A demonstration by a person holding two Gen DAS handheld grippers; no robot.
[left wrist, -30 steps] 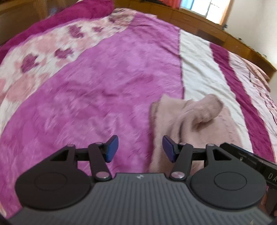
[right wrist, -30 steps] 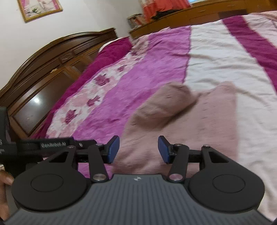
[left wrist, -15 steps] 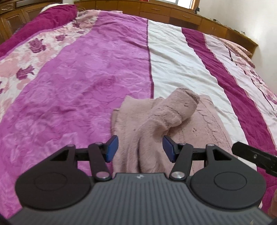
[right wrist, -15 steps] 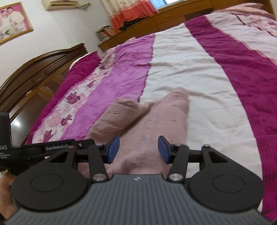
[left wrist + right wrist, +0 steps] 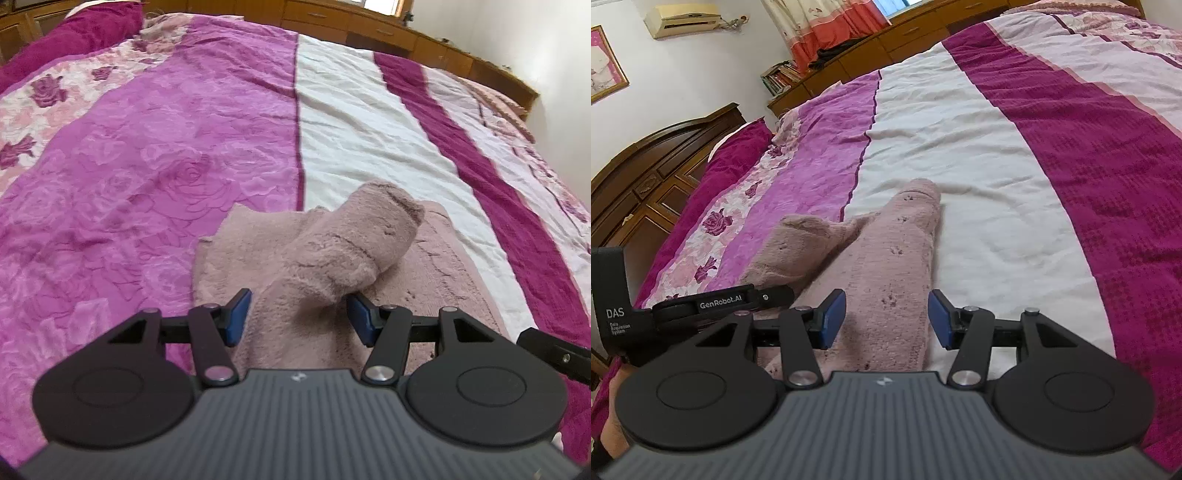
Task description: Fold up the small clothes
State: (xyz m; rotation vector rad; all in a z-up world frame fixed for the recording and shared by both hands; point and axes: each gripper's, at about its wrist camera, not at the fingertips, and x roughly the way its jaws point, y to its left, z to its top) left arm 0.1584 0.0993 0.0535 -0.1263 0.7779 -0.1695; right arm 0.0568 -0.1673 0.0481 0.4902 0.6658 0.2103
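While the dusty-pink fleece garment (image 5: pixel 332 258) lies ahead on the bedspread (image 5: pixel 147 166), left gripper (image 5: pixel 299 319) and right gripper (image 5: pixel 886 319) hover unclenched, empty.

Two wrist views, shared bedspread (image 5: pixel 207 155)

Soft daylight, fisheye-bent edges, slight blur

- Left gripper (image 5: pixel 298 316) hangs over a dusty-pink fleece garment (image 5: pixel 436 269), its blue pads (image 5: pixel 236 320) apart with nothing pinched
- A sleeve (image 5: pixel 354 243) lies folded across the garment
- The garment lies on a bedspread (image 5: pixel 147 166) striped magenta and white
- Part of the right gripper (image 5: pixel 554 350) shows at the right edge
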